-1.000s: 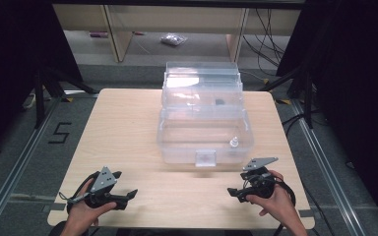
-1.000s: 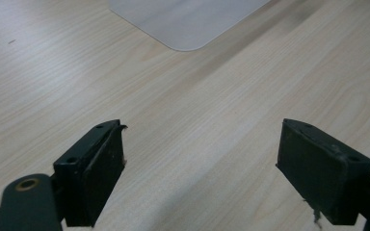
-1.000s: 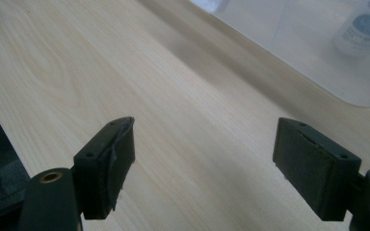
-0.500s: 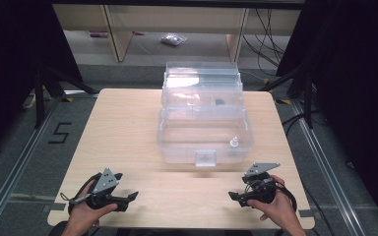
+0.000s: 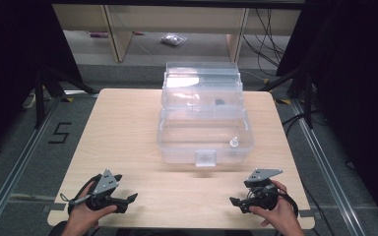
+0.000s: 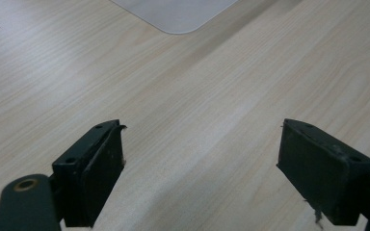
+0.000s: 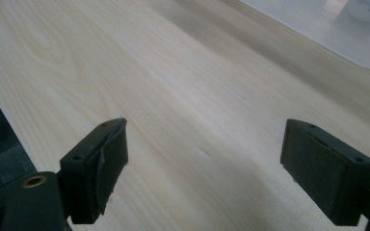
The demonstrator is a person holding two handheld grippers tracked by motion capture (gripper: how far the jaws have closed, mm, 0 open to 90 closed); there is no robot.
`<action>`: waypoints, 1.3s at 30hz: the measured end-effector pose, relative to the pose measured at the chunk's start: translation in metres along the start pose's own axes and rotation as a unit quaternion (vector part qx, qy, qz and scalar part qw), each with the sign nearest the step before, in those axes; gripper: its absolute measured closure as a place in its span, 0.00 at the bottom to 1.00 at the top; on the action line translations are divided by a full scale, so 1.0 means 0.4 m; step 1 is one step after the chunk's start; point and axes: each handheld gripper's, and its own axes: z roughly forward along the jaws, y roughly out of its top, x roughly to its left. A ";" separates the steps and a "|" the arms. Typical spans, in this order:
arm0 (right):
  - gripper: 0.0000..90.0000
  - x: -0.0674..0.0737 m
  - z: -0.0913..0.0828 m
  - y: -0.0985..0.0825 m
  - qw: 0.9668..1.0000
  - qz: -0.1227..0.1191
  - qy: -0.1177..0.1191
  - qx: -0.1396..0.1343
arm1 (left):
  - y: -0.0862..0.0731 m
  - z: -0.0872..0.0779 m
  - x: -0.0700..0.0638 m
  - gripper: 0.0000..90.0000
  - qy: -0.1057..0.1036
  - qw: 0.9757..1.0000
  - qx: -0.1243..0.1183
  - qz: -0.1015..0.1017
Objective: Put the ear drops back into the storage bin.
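A clear plastic box (image 5: 204,132) stands at the middle of the wooden table (image 5: 128,128), its lid (image 5: 202,81) tipped up at the back. Inside it, a small white bottle-like thing (image 5: 234,142) sits at the front right and a small dark item (image 5: 220,102) lies farther back. My left gripper (image 5: 130,197) rests near the front left edge, open and empty, over bare wood (image 6: 202,168). My right gripper (image 5: 234,201) sits near the front right edge. Its jaws have just been opening and stand wide with nothing between them (image 7: 204,168). The box corner (image 7: 347,33) shows ahead of it.
A latch tab (image 5: 205,158) sticks out of the box's front wall. Behind the table stand wooden shelf legs (image 5: 113,29), with a small bag (image 5: 173,39) on the floor. Cables (image 5: 270,29) hang at the back right. The floor at the left is marked with a "5" (image 5: 59,132).
My right gripper has shifted slightly toward the near table edge. The left gripper and the box have not moved.
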 end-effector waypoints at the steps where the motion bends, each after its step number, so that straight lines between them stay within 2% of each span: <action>1: 0.19 0.002 -0.005 -0.002 1.000 0.006 0.001 0.010 | 0.000 -0.002 0.002 0.17 0.002 1.000 0.006 0.007; 2: 0.19 0.002 -0.002 -0.008 1.000 -0.001 -0.001 0.005 | 0.000 -0.003 0.005 0.17 0.006 1.000 0.012 0.014; 5: 0.19 0.003 -0.003 -0.016 1.000 -0.007 -0.006 0.006 | -0.003 -0.001 0.005 0.17 0.005 1.000 0.005 0.011; 6: 0.19 0.007 -0.006 -0.025 1.000 0.005 -0.004 0.009 | -0.004 -0.001 0.005 0.17 0.005 1.000 0.005 0.011; 9: 0.19 0.007 -0.002 -0.034 1.000 0.000 -0.009 0.001 | -0.003 -0.004 0.005 0.17 0.005 1.000 0.013 0.013; 13: 0.19 0.014 -0.011 -0.047 1.000 0.015 -0.005 0.009 | -0.004 -0.004 0.005 0.17 0.005 1.000 0.012 0.012; 14: 0.19 0.011 -0.009 -0.051 1.000 0.005 -0.013 0.004 | -0.004 -0.004 0.005 0.17 0.002 1.000 0.015 0.013; 18: 0.19 0.011 -0.009 -0.061 1.000 0.007 -0.012 0.005 | -0.004 -0.003 0.004 0.17 0.003 1.000 0.013 0.011; 19: 0.19 0.016 -0.009 -0.064 1.000 0.021 -0.007 0.006 | -0.004 -0.003 0.005 0.17 0.005 1.000 0.014 0.012; 23: 0.19 0.023 -0.007 -0.073 1.000 0.020 -0.013 0.007 | -0.005 -0.002 0.005 0.17 0.001 1.000 0.011 0.011; 24: 0.19 0.025 -0.009 -0.074 1.000 0.023 -0.007 0.016 | -0.006 -0.002 0.005 0.17 0.001 1.000 0.010 0.010; 25: 0.19 0.026 -0.006 -0.078 1.000 0.014 -0.016 0.008 | -0.005 -0.002 0.005 0.17 0.001 1.000 0.010 0.010; 27: 0.19 0.030 -0.010 -0.080 1.000 0.023 -0.009 0.018 | -0.006 -0.002 0.005 0.17 0.001 1.000 0.010 0.010; 31: 0.19 0.030 -0.007 -0.089 1.000 0.022 -0.015 0.004 | -0.006 -0.001 0.005 0.17 0.001 1.000 0.010 0.010; 33: 0.19 0.033 -0.012 -0.091 0.999 0.034 -0.018 0.009 | -0.006 -0.001 0.005 0.17 0.001 1.000 0.010 0.010; 34: 0.19 0.030 -0.010 -0.094 0.999 0.028 -0.014 0.011 | -0.006 -0.001 0.005 0.17 0.001 1.000 0.010 0.010; 37: 0.19 0.032 -0.013 -0.093 0.999 0.037 -0.015 0.016 | -0.006 -0.001 0.005 0.17 0.001 1.000 0.010 0.010; 38: 0.19 0.029 -0.010 -0.095 0.999 0.028 -0.023 0.006 | -0.006 0.000 0.004 0.17 0.001 1.000 0.006 0.005; 39: 0.19 0.031 -0.011 -0.095 0.999 0.038 -0.021 0.007 | -0.006 0.001 0.004 0.17 0.001 1.000 0.006 0.005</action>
